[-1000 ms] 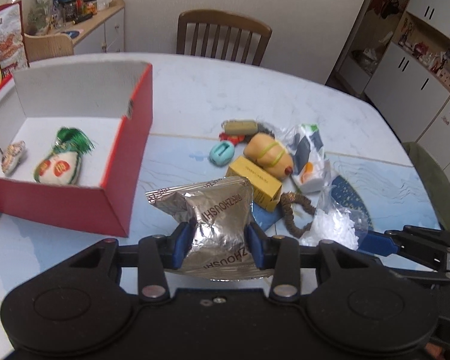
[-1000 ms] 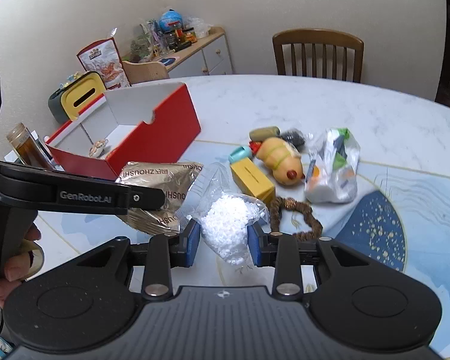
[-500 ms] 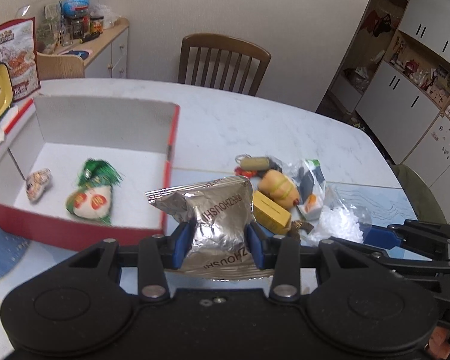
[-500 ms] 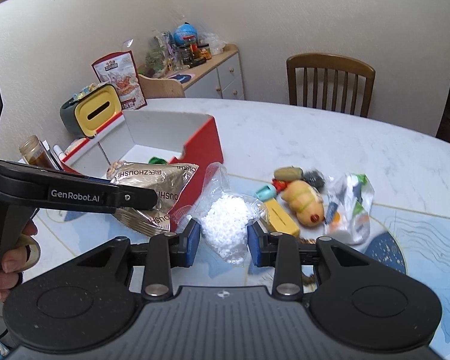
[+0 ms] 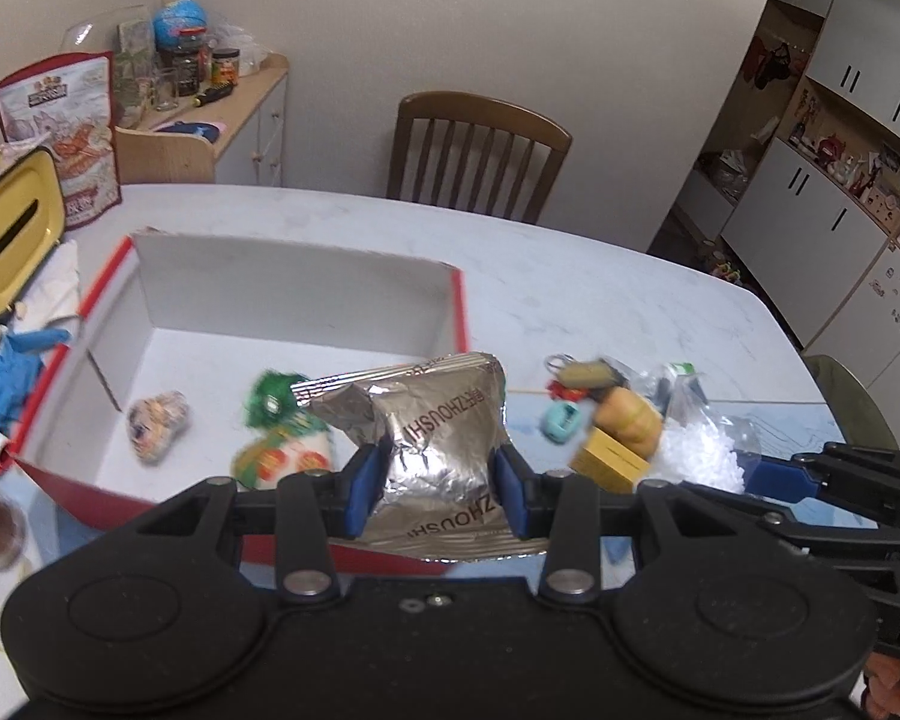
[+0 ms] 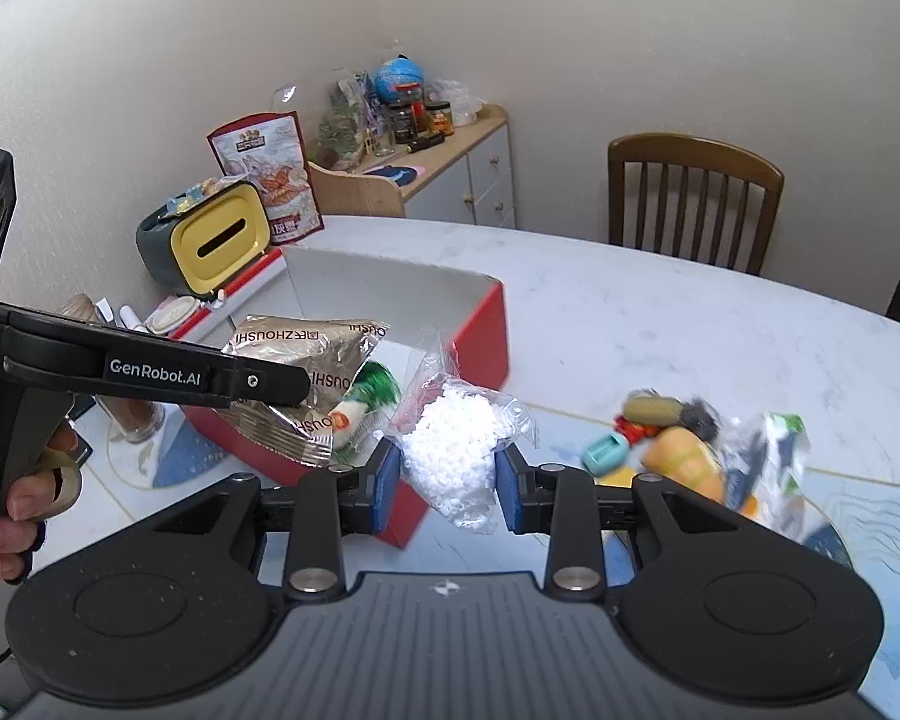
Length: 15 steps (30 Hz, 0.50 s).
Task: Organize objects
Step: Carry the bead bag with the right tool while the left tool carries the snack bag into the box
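My left gripper [image 5: 438, 489] is shut on a silver foil snack packet [image 5: 438, 420], held in the air over the near wall of the red box [image 5: 459, 312]. Inside the box lie a green-topped white packet [image 5: 282, 450] and a small patterned pouch [image 5: 156, 426]. My right gripper [image 6: 447, 483] is shut on a clear bag of white pellets [image 6: 456, 450], just right of the box's near corner [image 6: 486, 336]. The foil packet [image 6: 306, 354] and the left gripper [image 6: 150, 369] show at the left of the right wrist view.
A pile remains on the table right of the box: a yellow box [image 5: 609, 459], an orange toy [image 6: 684, 459], a teal item [image 6: 603, 453], a clear plastic bag [image 6: 768, 468]. A yellow-lidded bin [image 6: 219, 243], a jar [image 6: 129, 414] and a wooden chair [image 5: 480, 156] surround the table.
Both grippers have risen and moved left toward the red box, each carrying its bag. The foil packet now hangs over the box's near wall instead of over the table.
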Motion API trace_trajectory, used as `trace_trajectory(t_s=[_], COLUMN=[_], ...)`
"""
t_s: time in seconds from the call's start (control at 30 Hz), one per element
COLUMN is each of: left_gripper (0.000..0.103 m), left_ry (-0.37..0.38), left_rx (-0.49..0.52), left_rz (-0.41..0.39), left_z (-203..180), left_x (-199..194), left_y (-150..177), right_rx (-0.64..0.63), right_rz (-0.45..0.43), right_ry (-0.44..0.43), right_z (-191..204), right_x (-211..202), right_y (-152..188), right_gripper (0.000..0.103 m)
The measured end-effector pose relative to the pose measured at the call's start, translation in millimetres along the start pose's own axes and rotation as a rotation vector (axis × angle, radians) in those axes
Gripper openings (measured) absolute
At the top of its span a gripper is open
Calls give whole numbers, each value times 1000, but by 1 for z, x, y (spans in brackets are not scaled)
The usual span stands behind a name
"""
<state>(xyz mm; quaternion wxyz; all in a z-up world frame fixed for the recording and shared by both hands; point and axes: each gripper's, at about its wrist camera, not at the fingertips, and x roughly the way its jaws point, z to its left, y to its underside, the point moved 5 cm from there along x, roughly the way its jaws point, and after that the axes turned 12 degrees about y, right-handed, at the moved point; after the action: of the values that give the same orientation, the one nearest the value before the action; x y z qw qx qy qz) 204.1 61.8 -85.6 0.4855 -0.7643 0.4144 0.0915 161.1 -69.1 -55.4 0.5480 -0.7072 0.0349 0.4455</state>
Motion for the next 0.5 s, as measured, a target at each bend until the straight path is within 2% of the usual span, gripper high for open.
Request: trace_trajectory(t_s=[0.5], left_gripper=[41], left_ry=[-61], left_rx=[-3], left_rz=[9], left_z=[88], left_x=[8], left_y=[-37], right_rx=[-68], right_rz=[1], right_ry=[9], right_z=[75], right_x=[57], right_y=[-39], right_gripper=[33])
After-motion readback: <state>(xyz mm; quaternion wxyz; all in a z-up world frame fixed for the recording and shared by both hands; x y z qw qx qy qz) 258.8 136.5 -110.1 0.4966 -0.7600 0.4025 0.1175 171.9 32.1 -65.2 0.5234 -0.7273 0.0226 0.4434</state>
